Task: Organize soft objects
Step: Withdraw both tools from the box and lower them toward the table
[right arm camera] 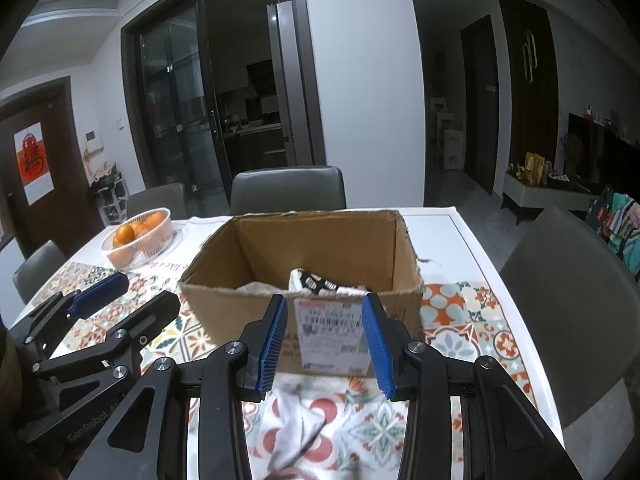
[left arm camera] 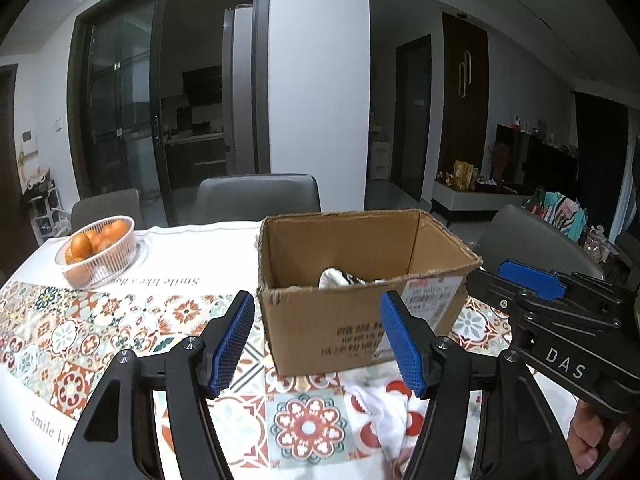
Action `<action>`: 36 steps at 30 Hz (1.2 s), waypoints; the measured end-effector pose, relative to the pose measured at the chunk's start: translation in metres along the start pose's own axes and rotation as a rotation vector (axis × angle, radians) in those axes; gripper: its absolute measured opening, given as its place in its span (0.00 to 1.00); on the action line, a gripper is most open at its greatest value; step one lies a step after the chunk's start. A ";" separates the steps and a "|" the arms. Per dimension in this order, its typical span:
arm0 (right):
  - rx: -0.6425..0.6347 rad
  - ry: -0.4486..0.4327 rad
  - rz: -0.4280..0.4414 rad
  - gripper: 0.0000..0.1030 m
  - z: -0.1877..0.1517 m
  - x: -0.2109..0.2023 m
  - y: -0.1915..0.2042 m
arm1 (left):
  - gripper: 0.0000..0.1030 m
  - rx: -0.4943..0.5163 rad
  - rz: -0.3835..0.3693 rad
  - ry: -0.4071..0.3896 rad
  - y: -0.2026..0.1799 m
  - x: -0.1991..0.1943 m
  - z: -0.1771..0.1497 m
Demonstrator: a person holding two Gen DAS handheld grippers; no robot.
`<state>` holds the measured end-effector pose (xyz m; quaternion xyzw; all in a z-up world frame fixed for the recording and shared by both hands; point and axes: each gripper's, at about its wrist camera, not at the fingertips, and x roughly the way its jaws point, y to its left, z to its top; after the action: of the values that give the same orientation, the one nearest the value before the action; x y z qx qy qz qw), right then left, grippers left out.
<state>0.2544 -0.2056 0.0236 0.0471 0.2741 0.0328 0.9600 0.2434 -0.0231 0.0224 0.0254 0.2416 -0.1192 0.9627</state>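
Dining room, dim; grey chairs behind a desk covered with a patterned tile-print cloth. Landmark: open cardboard box, standing upright near the middle of the desk.

Item 1. Plastic basket of oranges, well left of the box, toward the far edge of the desk.

Item 2. Left hand-held gripper, in front of the box's near wall; blue pads wide apart, nothing between them. In the right wrist view it appears to the left of the box, above the cloth.

Item 3. Cardboard box, flaps gone or folded away, shipping label on its near wall. Inside, at the bottom: a white soft item with black pattern, beside paler cloth.

Item 4. White cloth piece, crumpled, lying on the desk just in front of the box, below and between the two tools; also seen in the right wrist view.

Item 5. Right hand-held gripper, in front of the box's label; jaws spread, holding nothing. In the left wrist view its body sits right of the box.
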 end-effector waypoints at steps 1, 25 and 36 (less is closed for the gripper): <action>0.000 0.004 0.002 0.39 -0.002 -0.002 0.002 | 0.63 -0.002 0.003 0.003 0.001 -0.003 -0.002; -0.019 0.211 0.039 0.39 -0.072 -0.008 0.034 | 0.63 -0.028 0.046 0.159 0.016 -0.030 -0.064; -0.023 0.333 0.052 0.48 -0.104 0.011 0.041 | 0.63 -0.053 0.054 0.263 0.023 -0.024 -0.097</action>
<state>0.2067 -0.1566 -0.0655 0.0370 0.4277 0.0682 0.9006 0.1842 0.0149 -0.0523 0.0220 0.3682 -0.0827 0.9258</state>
